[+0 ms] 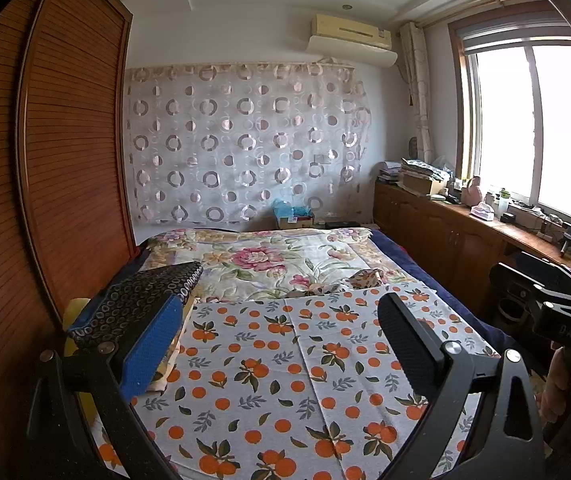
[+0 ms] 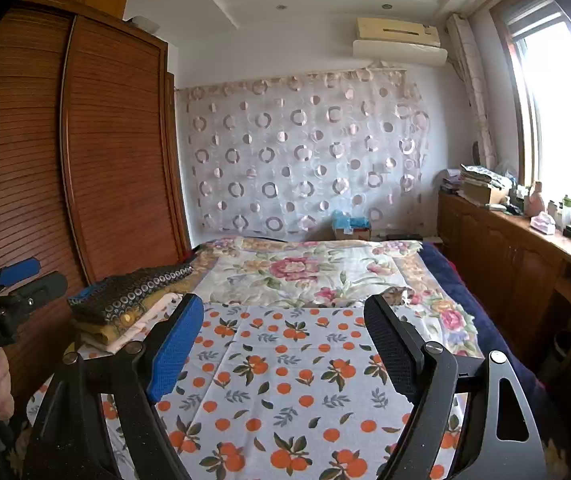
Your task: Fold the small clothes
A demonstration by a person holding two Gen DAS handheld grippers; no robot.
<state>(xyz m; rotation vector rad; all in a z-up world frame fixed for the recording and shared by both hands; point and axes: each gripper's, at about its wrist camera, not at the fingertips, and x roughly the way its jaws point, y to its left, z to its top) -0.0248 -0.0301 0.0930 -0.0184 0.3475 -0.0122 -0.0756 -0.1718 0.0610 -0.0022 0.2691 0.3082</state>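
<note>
An orange-fruit print cloth (image 1: pixel 285 368) lies spread flat on the bed; it also shows in the right wrist view (image 2: pixel 285 376). A stack of folded clothes topped by a dark ring-patterned piece (image 2: pixel 133 288) sits at the bed's left edge, and in the left wrist view (image 1: pixel 141 296) it is just behind my left finger. A small crumpled patterned garment (image 1: pixel 361 278) lies beyond the cloth's far edge, also visible in the right wrist view (image 2: pixel 395 294). My left gripper (image 1: pixel 281 340) is open and empty above the cloth. My right gripper (image 2: pixel 285 344) is open and empty above the cloth.
A floral bedspread (image 1: pixel 269 256) covers the bed. A wooden louvred wardrobe (image 1: pixel 45 160) stands close on the left. A long wooden cabinet (image 1: pixel 465 236) with clutter runs under the window on the right. A circle-patterned curtain (image 1: pixel 245 140) hangs on the far wall.
</note>
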